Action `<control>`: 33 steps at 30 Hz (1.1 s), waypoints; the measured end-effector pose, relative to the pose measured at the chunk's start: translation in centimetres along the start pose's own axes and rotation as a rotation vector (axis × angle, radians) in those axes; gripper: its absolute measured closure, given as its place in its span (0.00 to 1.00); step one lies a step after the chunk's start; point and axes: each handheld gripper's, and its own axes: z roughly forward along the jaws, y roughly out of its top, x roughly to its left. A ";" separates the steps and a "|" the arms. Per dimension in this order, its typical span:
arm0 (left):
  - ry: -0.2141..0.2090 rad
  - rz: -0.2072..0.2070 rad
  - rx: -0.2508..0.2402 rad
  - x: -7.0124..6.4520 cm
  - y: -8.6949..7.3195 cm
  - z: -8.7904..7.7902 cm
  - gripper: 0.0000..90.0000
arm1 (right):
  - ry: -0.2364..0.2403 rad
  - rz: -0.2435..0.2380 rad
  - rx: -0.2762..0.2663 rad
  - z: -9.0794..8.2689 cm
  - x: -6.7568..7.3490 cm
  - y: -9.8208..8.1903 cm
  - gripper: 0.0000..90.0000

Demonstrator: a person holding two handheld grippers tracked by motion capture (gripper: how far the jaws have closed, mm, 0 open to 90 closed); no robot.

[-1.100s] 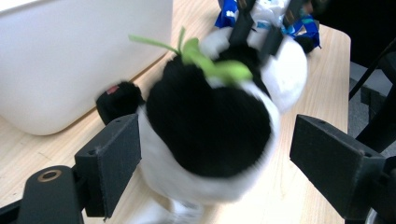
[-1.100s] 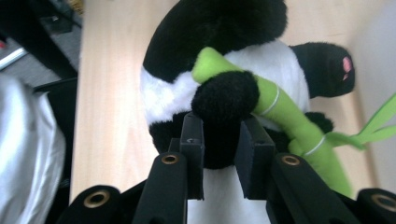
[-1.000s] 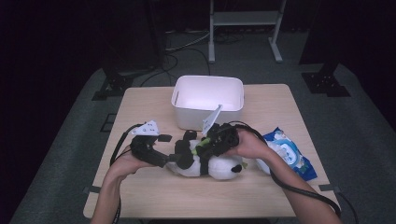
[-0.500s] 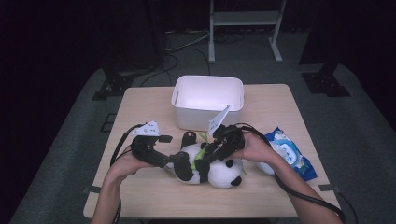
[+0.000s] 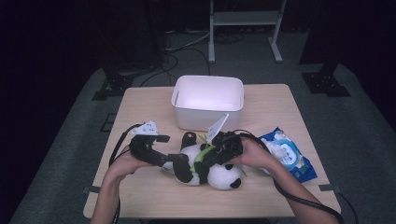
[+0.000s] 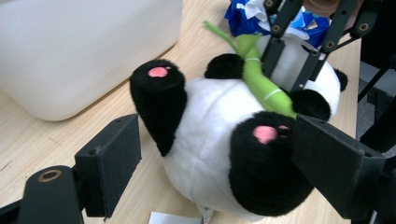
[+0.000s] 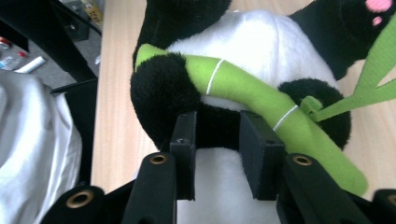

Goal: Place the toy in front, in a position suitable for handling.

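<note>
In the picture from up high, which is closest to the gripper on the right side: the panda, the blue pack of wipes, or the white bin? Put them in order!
From the right gripper:
1. Panda toy, right at its jaws, at the table's near middle.
2. Blue wipes pack, beside the hand, at the right edge.
3. White bin, farther back, mid-table.

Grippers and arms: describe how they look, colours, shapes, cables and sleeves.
Both the left gripper and the right gripper are black, with two flat, blocky jaws on linked bars that carry brass-coloured rivets. Each bears a light grey three-cornered plate on top and trails a black cable. The person's forearms are bare, with no sleeves in the high view.
</note>
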 end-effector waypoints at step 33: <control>-0.004 -0.004 0.028 -0.1 -0.2 1.0 0.17 | -0.092 -0.021 -0.067 -3.5 0.5 -0.2 0.65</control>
